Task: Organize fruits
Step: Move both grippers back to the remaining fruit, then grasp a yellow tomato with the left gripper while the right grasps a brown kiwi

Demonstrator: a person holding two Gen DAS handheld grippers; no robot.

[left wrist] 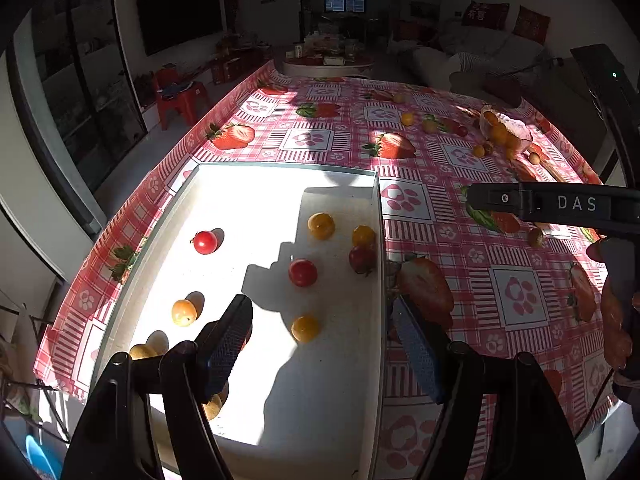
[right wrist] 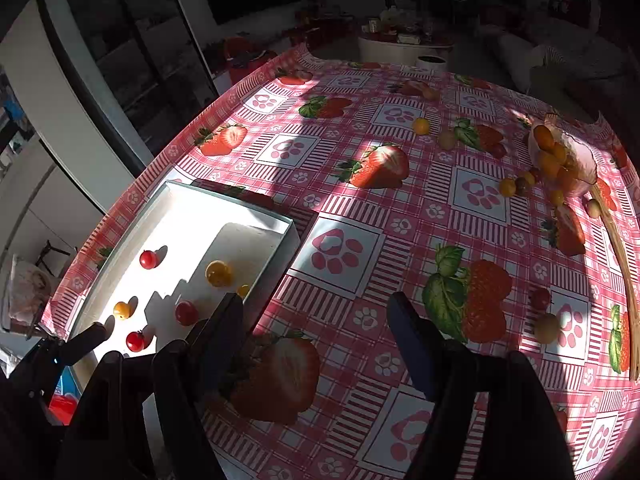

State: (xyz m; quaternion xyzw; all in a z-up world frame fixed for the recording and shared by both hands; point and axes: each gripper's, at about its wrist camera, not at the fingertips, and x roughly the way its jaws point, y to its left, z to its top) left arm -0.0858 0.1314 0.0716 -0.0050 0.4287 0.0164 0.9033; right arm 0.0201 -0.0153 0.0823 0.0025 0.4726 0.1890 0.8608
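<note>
- Several small round red and yellow cherry tomatoes [left wrist: 303, 272] lie in the shallow white rectangular tray [left wrist: 378, 216]. Left gripper [left wrist: 324, 344] hangs over the tray's right wall, fingers spread, empty; lowered carelessly, a finger could catch that wall.
- Right-wrist view adds: right gripper [right wrist: 316, 336] spread, empty, above the pink strawberry-print tablecloth [right wrist: 340, 200]. Tipped clear glass bowl [right wrist: 576, 164] far right, loose tomatoes beside it; a nudge may roll them off.

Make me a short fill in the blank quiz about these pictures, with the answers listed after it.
1. The white tray holds red and ___ cherry tomatoes.
2. Both the left tool and the right tool have their fingers ___ and hold nothing.
3. The tablecloth is printed with paw marks and ___.
4. The tipped bowl lies on the table's ___ side.

Answers: yellow; open; strawberries; right
</note>
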